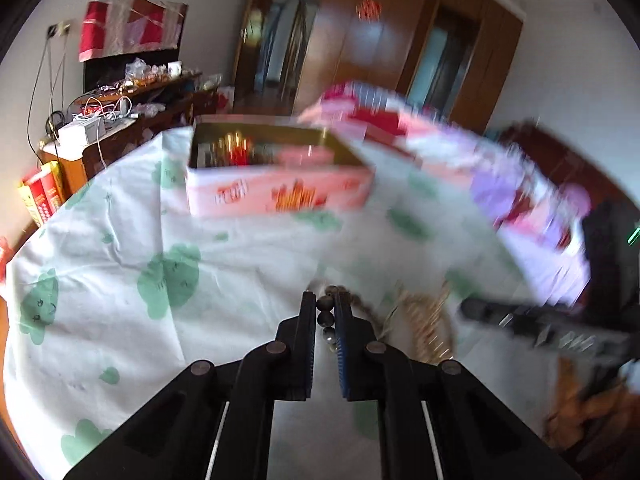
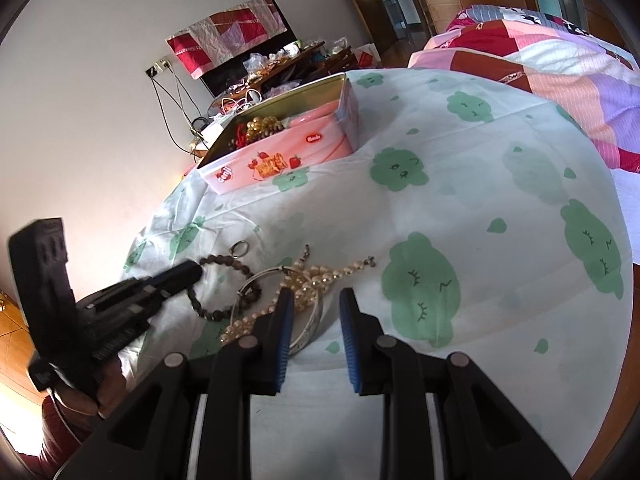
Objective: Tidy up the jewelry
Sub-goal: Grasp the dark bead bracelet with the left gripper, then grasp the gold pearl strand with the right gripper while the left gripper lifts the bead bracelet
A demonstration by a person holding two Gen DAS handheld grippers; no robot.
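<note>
- The left tongs (image 1: 325,312) are sitting clamped on the dark bead bracelet (image 1: 326,320); in the left wrist view several dark beads are lying in a row between the two narrow-set pads, and the rest of the strand is trailing off toward 3 o'clock.
- In the right wrist view the same left tongs (image 2: 192,270) are entering from 9 o'clock, their tip resting on the near-left arc of the dark bead bracelet (image 2: 224,288), which is otherwise lying on the cloth.
- The right tongs (image 2: 316,300) are standing apart with nothing pressed between the pads; the left finger (image 2: 280,320) is hanging over the pearl necklace (image 2: 308,284) and the silver bangle (image 2: 316,316), and whether it is touching them cannot be told.
- The pearl necklace is lying tangled across the silver bangle, just at 3 o'clock of the bracelet.
- A small ring (image 2: 241,249) is lying on the cloth at 12 o'clock of the bracelet, apart from it.
- The pink tin box (image 2: 280,152) is standing open at 12 o'clock of the loose pieces, well apart from them, holding gold and red beads (image 2: 256,128).
- All items are resting on the bench under a white cloth with green prints (image 2: 440,208).
- A patchwork quilt (image 2: 540,52) is lying beyond the bench toward 1 o'clock.
- The left wrist view is showing heavy motion blur on its right half.
</note>
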